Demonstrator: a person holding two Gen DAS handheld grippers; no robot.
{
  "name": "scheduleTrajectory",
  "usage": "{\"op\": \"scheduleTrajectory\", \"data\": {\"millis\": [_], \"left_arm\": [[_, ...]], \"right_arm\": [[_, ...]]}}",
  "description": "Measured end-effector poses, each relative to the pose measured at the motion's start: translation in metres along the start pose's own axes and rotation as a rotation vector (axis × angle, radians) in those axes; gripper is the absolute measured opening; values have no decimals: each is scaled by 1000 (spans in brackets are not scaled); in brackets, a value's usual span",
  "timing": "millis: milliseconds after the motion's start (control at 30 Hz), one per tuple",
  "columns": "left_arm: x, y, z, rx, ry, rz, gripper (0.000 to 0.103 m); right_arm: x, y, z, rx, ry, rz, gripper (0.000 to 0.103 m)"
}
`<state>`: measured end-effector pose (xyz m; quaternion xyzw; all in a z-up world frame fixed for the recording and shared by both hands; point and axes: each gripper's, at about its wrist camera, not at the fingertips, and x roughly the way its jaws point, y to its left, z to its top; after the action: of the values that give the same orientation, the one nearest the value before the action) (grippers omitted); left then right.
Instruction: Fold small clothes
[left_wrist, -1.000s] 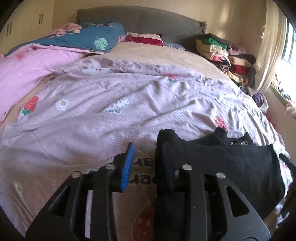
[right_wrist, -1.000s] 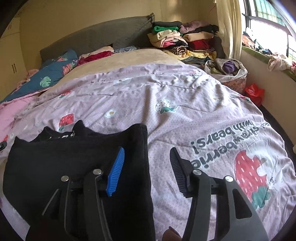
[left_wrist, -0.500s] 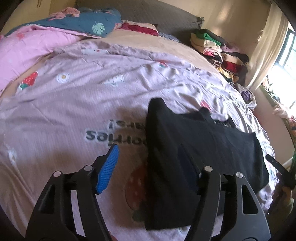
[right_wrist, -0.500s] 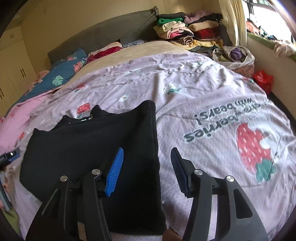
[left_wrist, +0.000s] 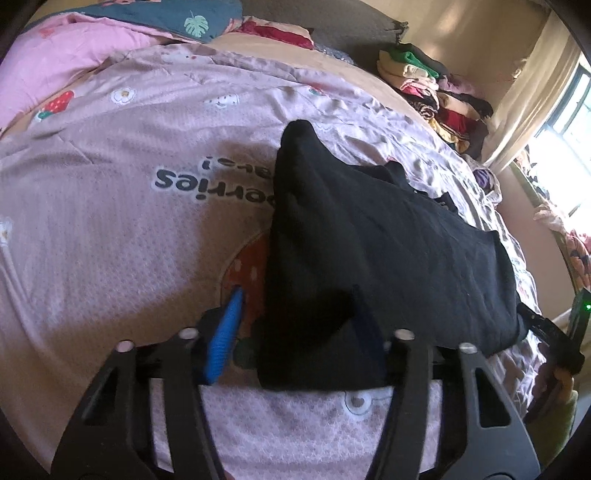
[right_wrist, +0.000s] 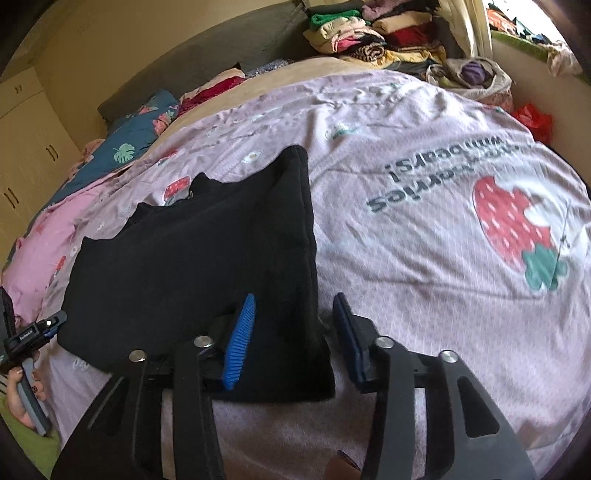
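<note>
A black garment (left_wrist: 388, 251) lies spread flat on the pink strawberry bedspread (left_wrist: 129, 221), near the bed's front edge. My left gripper (left_wrist: 299, 328) is open, its jaws straddling the garment's near left corner, the blue pad (left_wrist: 225, 336) on the bedspread side. The same garment (right_wrist: 192, 258) shows in the right wrist view. My right gripper (right_wrist: 295, 332) is open, its jaws straddling the near right corner, with the blue left pad (right_wrist: 240, 339) over the cloth. The other gripper shows at the left edge (right_wrist: 33, 332).
Stacks of folded clothes (right_wrist: 369, 33) sit at the bed's far corner by the curtain and window. A pink blanket (left_wrist: 55, 66) and blue leaf-print pillows (left_wrist: 177, 18) lie at the head. A basket of laundry (right_wrist: 472, 74) and a red bag (right_wrist: 535, 118) are beside the bed.
Both grippers pulled back toward the bed's front edge and dropped lower. The left gripper let go of the garment, which now lies flat, with both grippers' jaws around its near corners.
</note>
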<state>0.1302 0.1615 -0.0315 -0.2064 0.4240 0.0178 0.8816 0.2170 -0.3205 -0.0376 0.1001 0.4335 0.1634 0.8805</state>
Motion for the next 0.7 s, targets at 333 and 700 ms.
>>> {"op": "scheduleTrajectory", "data": {"millis": [333, 700], "left_arm": [[-5, -6, -14, 19, 12, 10, 8], [-10, -9, -20, 40, 9, 45, 10]], "right_arm": [[-14, -7, -15, 27, -21, 2, 7], [-18, -6, -28, 30, -25, -63, 25]]}}
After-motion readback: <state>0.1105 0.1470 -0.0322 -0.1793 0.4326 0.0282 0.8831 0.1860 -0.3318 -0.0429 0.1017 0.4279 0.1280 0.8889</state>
